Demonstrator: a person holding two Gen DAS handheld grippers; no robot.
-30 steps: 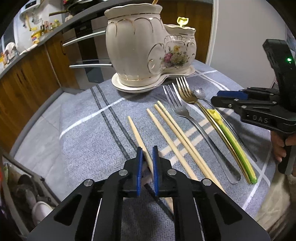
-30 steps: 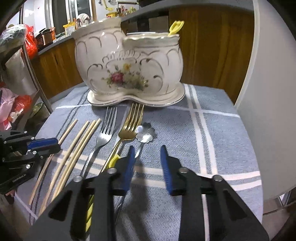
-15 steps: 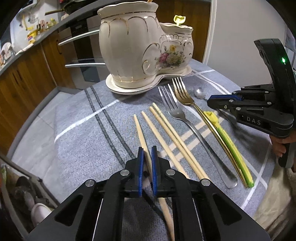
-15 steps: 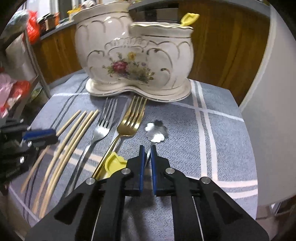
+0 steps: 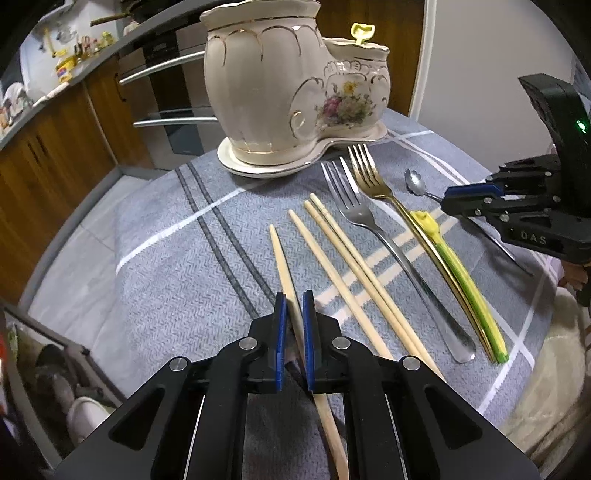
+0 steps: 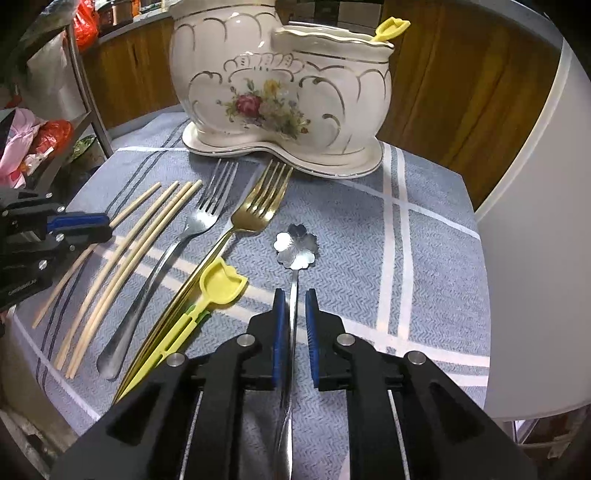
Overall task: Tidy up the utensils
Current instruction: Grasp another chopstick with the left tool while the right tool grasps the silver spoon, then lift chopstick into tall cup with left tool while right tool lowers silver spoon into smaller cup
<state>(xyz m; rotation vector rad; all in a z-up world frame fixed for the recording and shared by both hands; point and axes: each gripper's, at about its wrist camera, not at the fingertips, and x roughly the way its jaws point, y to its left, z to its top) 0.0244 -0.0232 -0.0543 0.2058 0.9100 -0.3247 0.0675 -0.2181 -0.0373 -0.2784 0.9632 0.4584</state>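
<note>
- Left gripper (image 5: 292, 308), lower centre of the left wrist view: blue pads clamped on a single chopstick (image 5: 282, 258) lying on the grey striped cloth (image 5: 177, 258).
- Right gripper (image 6: 295, 310), lower centre of the right wrist view: pads closed on the handle of the flower-bowl spoon (image 6: 296, 245).
- Three more chopsticks (image 5: 347, 266), a silver fork (image 5: 354, 210), a gold fork (image 5: 369, 177) and a yellow-green utensil (image 5: 458, 277) lie side by side mid-frame between the two held items.
- Ceramic holder (image 5: 280, 85) stands upper centre, on its saucer, just beyond the fork tines; a yellow handle (image 6: 391, 27) protrudes from its smaller compartment.
</note>
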